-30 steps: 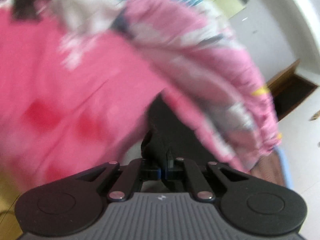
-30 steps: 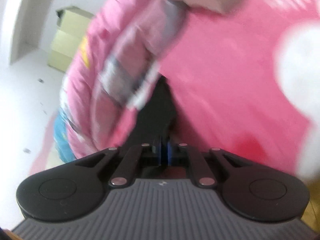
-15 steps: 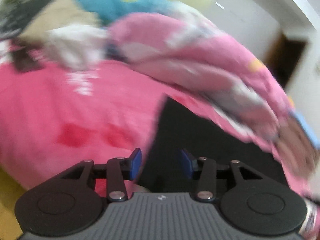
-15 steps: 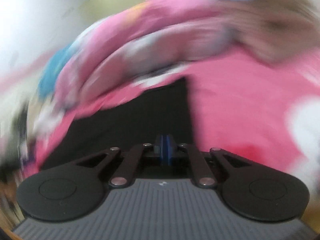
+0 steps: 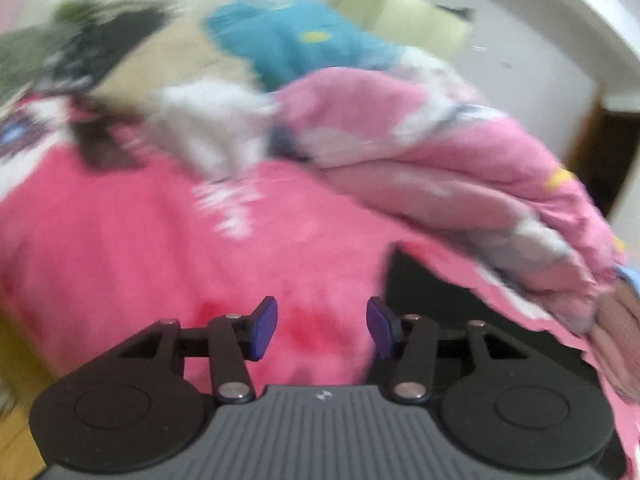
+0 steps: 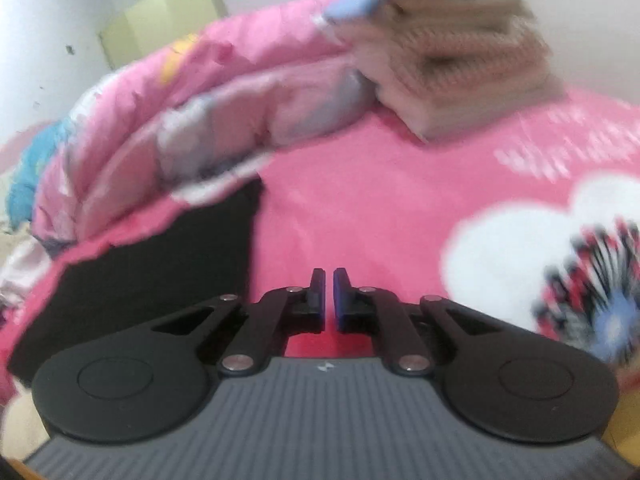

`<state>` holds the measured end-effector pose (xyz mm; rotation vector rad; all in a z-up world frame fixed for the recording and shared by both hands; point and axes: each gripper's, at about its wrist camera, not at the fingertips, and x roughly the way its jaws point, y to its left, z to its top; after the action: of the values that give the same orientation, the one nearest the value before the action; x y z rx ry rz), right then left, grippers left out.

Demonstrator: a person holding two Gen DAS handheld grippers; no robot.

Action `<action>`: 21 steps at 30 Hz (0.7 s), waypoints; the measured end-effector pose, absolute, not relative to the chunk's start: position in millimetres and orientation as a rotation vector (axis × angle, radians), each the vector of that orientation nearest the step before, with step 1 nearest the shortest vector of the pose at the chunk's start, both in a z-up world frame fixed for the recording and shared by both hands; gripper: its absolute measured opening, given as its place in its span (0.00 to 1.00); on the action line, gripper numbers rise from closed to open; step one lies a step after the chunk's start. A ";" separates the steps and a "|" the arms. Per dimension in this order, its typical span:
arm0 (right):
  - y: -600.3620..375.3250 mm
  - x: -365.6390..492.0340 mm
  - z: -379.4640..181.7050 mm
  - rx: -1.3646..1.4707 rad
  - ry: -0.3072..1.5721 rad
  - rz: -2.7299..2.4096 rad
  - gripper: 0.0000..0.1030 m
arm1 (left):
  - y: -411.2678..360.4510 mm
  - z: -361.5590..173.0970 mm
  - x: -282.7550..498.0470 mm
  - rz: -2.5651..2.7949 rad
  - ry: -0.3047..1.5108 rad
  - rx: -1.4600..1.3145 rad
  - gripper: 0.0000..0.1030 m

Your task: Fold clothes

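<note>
A black garment (image 5: pixel 440 300) lies flat on the pink bed sheet (image 5: pixel 140 248), its far edge tucked against the bunched pink quilt (image 5: pixel 440 176). My left gripper (image 5: pixel 322 316) hovers just left of that garment, over bare sheet; its jaws are opening and nothing is between them. In the right wrist view the same black garment (image 6: pixel 160 272) spreads to the left of my right gripper (image 6: pixel 328 280). That gripper is shut, with only a thin slit between its pads and no cloth in it. It sits above the pink sheet (image 6: pixel 360 200).
A stack of folded beige and pink cloths (image 6: pixel 452 64) with a blue one on top rests at the back of the bed. Loose clothes lie in a heap: a blue piece (image 5: pixel 296 40), a white one (image 5: pixel 204 120), a tan one (image 5: pixel 172 60). A yellow-green cabinet (image 6: pixel 168 20) stands by the wall.
My left gripper let go of the black cloth and opened, then drew up and left off it. My right gripper shifted right off the black garment, and both views rolled level.
</note>
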<state>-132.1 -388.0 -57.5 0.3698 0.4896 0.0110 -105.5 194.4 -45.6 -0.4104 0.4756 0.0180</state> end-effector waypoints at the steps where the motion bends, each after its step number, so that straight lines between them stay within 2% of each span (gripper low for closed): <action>1: -368.7 -117.7 -51.3 0.344 0.484 0.075 0.05 | 177.4 -41.3 -95.7 -0.068 0.490 -0.368 0.49; 4: -310.5 -69.8 -50.8 0.277 0.527 0.301 0.05 | 118.8 -45.0 -57.4 -0.278 0.598 -0.224 0.49; 7: -260.9 -25.0 -67.4 0.188 0.629 0.445 0.03 | 90.0 -69.1 -16.4 -0.300 0.700 -0.137 0.42; 8: -259.0 -13.1 -74.8 0.166 0.658 0.432 0.02 | 93.7 -75.3 -7.5 -0.276 0.712 -0.157 0.34; 12: -334.3 8.2 -86.2 0.371 0.708 0.267 0.00 | 147.2 -75.0 19.6 -0.160 0.705 -0.314 0.29; 13: -352.1 8.7 -81.7 0.399 0.704 0.208 0.00 | 159.3 -72.9 25.3 -0.115 0.704 -0.325 0.31; 15: -368.5 14.2 -67.0 0.341 0.688 0.104 0.02 | 166.6 -62.3 30.7 -0.063 0.685 -0.295 0.43; 16: -367.3 16.4 -60.3 0.306 0.684 0.088 0.06 | 168.4 -56.2 32.5 -0.044 0.673 -0.278 0.44; 21: -312.4 40.4 -58.9 0.289 0.745 0.427 0.05 | 148.1 -46.1 26.2 -0.118 0.628 -0.270 0.51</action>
<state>40.4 -312.4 -58.9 0.2887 0.7450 0.4269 26.2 148.1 -46.1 -0.2704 0.6280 -0.1176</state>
